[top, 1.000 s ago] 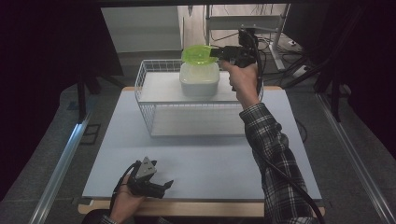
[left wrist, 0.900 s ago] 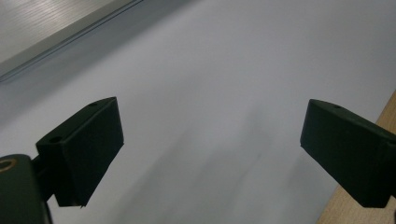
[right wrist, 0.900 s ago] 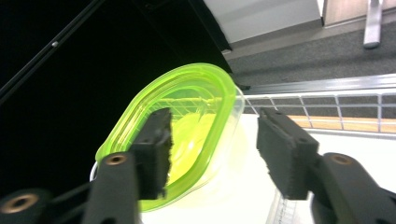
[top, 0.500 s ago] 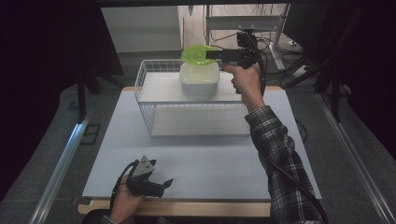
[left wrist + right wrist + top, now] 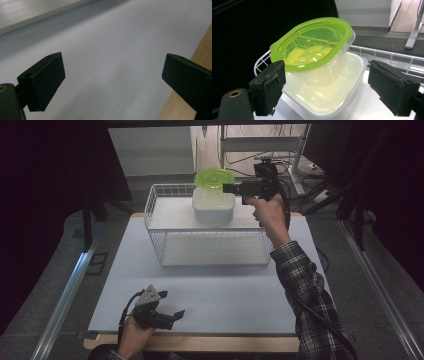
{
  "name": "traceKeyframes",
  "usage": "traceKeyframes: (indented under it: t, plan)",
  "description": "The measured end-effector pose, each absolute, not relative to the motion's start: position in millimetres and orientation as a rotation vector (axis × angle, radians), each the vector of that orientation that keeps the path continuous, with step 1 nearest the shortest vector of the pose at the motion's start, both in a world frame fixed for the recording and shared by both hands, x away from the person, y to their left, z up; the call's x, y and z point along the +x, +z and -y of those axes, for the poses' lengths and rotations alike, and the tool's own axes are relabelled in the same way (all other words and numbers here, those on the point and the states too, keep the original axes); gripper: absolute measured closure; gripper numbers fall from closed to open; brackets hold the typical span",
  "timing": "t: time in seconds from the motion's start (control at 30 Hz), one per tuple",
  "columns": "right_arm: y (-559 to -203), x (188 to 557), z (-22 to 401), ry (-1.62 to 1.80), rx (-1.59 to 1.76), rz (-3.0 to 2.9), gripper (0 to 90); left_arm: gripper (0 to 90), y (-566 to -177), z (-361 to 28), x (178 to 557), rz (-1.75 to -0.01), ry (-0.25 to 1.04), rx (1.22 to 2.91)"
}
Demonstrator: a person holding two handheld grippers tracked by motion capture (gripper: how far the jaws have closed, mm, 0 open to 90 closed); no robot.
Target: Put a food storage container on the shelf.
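White mat (image 5: 210,290) covers the table; at its twelve o'clock edge a wire basket (image 5: 165,227) bears a tub (image 5: 213,205) topped by a green-lidded container (image 5: 214,179). Right gripper (image 5: 229,188), released, flanks it; left gripper (image 5: 176,316), also released, idles at seven o'clock.

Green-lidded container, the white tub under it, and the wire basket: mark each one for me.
green-lidded container (image 5: 312,47), right gripper view, on the clear centre of its green lid.
white tub (image 5: 329,100), right gripper view, on its translucent top surface.
wire basket (image 5: 210,247), high view, on its front mesh wall.
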State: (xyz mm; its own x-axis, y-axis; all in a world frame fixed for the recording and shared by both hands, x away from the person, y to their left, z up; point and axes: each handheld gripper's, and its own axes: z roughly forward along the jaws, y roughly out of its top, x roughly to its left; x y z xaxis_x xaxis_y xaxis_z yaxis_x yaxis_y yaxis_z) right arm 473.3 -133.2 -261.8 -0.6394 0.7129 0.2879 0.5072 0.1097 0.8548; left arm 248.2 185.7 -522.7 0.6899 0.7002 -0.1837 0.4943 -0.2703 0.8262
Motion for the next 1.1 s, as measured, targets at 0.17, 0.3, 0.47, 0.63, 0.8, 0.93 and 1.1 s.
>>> traceKeyframes:
  t: [0.17,0.3,0.47,0.63,0.8,0.93,1.1]
  plan:
    - [-265,469,136,1.544,1.209,-2.186,14.3,4.1,-522,-187,248,-0.924,0.258,1.913]
    - [-269,466,137,1.522,1.196,-2.192,13.9,4.0,-522,-187,248,-0.914,0.277,1.918]
    - [-274,463,140,1.506,1.186,-2.192,13.3,4.0,-524,-186,248,-0.907,0.294,1.934]
    - [-277,457,143,1.504,1.18,-2.189,12.3,4.0,-524,-185,248,-0.904,0.308,1.943]
    - [-279,450,144,1.495,1.151,-2.194,10.9,3.9,-525,-184,248,-0.903,0.311,1.948]
    - [-283,445,144,1.48,1.127,-2.192,10.6,4.0,-525,-184,248,-0.901,0.313,1.95]
    - [-287,440,146,1.46,1.103,-2.197,10.3,3.9,-525,-183,248,-0.9,0.317,1.958]
